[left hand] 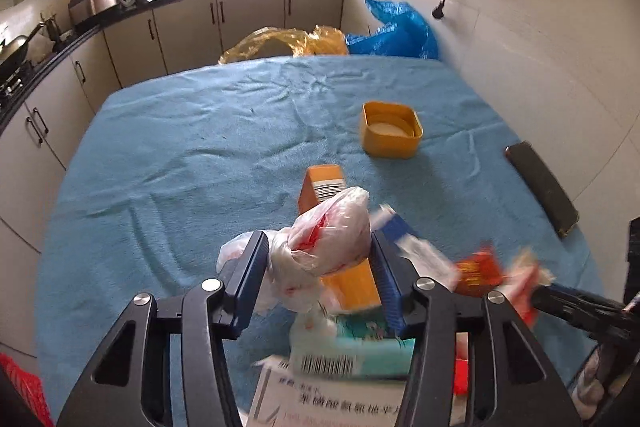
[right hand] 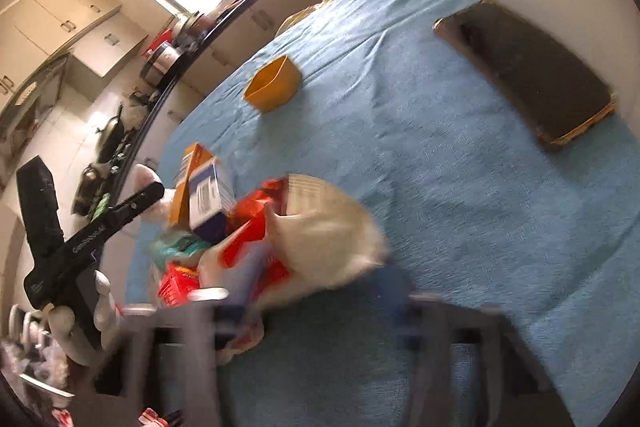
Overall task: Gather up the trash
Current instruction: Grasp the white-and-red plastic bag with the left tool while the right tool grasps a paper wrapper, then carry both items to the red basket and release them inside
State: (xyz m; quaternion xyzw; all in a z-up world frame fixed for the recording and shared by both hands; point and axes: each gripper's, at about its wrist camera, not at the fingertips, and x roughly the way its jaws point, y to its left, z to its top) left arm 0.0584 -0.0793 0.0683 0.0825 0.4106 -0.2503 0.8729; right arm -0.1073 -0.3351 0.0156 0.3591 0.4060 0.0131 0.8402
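Trash (left hand: 360, 287) is piling low-centre on the wrinkled blue-clothed counter (left hand: 200, 147); open cloth is stretching above. Left claw (left hand: 320, 247) is clenching a crinkled plastic bag (left hand: 328, 235); right claw (right hand: 312, 303) is blurring, grip unclear.

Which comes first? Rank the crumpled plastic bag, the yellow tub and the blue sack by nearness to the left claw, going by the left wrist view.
1. Crumpled plastic bag: between the left claw's fingers.
2. Yellow tub: mid-table, right of centre.
3. Blue sack: beyond the table's far edge, by the wall.
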